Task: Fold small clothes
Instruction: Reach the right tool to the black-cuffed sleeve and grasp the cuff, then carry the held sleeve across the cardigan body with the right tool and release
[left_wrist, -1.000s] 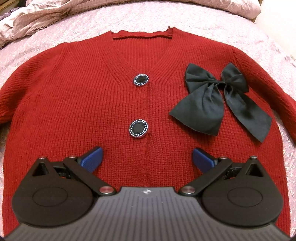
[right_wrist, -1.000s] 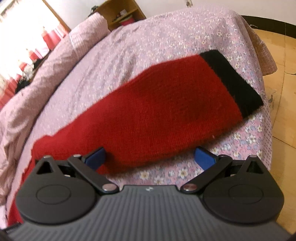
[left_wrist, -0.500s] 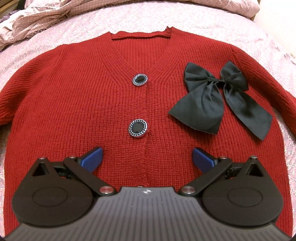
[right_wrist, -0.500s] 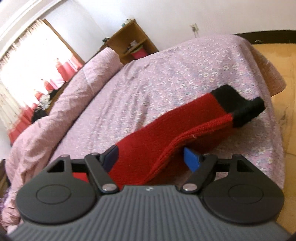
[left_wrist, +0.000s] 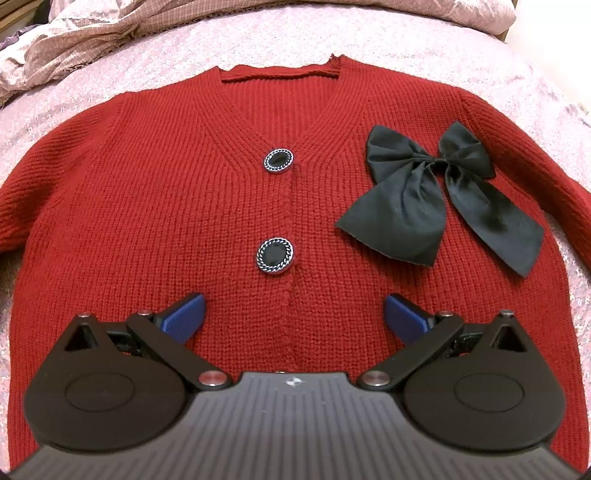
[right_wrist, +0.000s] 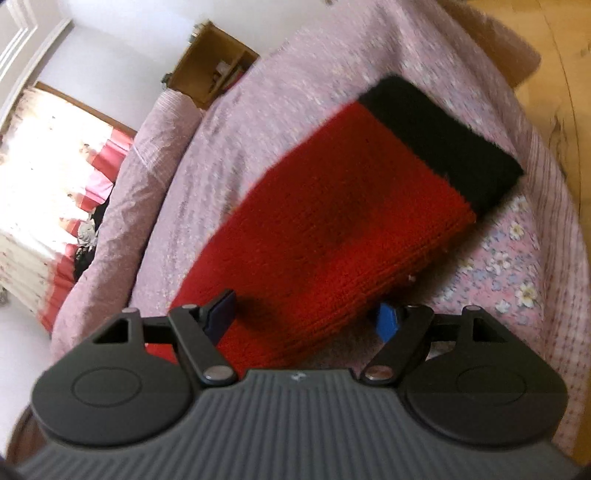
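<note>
A small red knit cardigan lies flat, front up, on the pink bedspread, with two black buttons and a black bow on its right chest. My left gripper hovers open and empty over the lower front. In the right wrist view my right gripper is shut on the cardigan's red sleeve, whose black cuff points away. The sleeve is lifted off the bed.
A crumpled pink duvet lies beyond the collar. The right wrist view shows the floral bedspread, a wooden shelf, a bright curtained window and wooden floor past the bed edge.
My right gripper closed on the sleeve, lifted it off the bed and tilted. The left gripper has drifted back slightly, so the cardigan sits a little lower in its view.
</note>
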